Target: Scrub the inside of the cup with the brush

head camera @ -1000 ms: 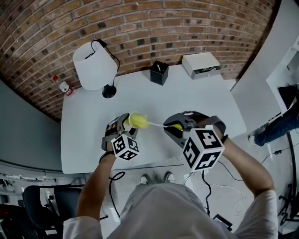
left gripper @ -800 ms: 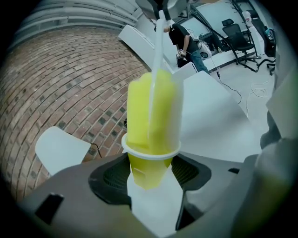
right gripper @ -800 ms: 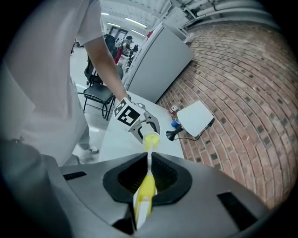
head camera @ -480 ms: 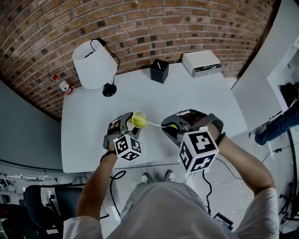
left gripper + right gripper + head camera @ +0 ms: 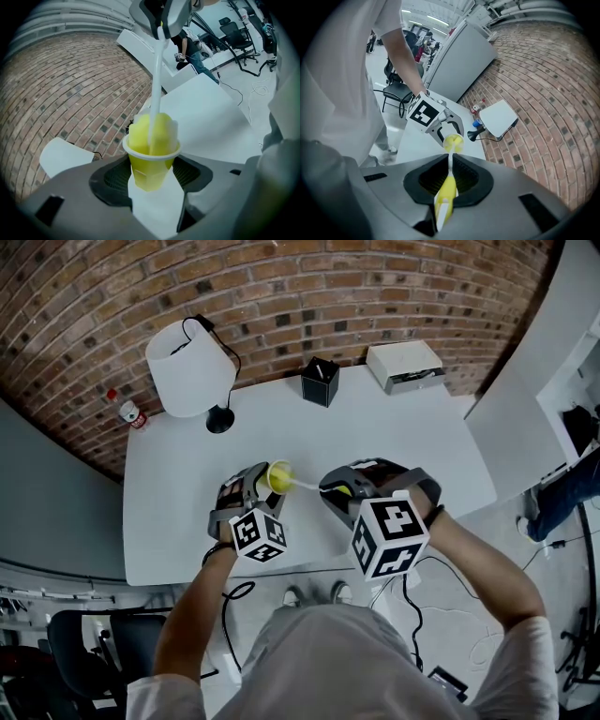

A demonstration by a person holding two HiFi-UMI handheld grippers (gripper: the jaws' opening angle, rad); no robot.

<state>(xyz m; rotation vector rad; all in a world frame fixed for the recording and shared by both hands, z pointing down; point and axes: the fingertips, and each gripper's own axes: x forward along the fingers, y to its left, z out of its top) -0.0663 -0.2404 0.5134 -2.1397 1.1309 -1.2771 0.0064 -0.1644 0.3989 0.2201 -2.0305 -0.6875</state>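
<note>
Now: left gripper (image 5: 255, 491) clamps the yellow cup (image 5: 149, 161), mouth toward the right gripper (image 5: 342, 495), which pinches the brush (image 5: 445, 199) handle. Shaft lines up with cup axis; sponge head sits inside the cup.

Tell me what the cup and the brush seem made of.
Cup: likely thin plastic, yellow, slightly glossy; faceted walls and a rolled rim. Brush head: probably foam sponge, matte; soft, rounded lobes. Brush handle: smooth white plastic rod, apparently rigid; it runs straight.
</note>
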